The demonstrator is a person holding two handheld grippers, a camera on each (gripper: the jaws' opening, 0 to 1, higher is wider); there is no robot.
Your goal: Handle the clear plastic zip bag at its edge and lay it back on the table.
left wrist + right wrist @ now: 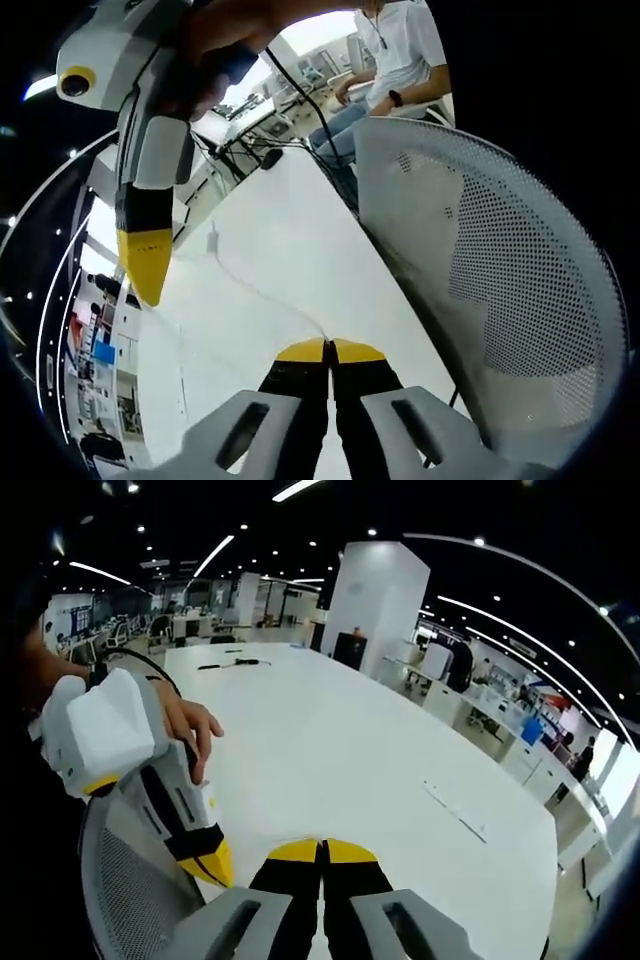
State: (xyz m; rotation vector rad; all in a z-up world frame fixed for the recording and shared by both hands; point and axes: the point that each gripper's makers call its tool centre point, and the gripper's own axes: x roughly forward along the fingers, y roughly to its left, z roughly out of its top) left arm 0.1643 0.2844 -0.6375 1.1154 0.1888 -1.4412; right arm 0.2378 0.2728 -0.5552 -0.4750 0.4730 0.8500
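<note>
Between left gripper [328, 349] jaws: bag [250, 290] edge, pinched shut, so we hold film lifted above table [300, 230] near chair-side edge. Right gripper [322, 848] jaws closed; on bag, we cannot tell. Chair [500, 270] beside table edge.

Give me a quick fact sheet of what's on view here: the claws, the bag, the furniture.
left claw: jaws together
right claw: jaws together
zip bag: faint clear outline, seemingly flat on the table, apart from the right claw
table: long, white
mesh chair: white, at the table's edge
person: seated at the far end
dark cable: lying far down the table
</note>
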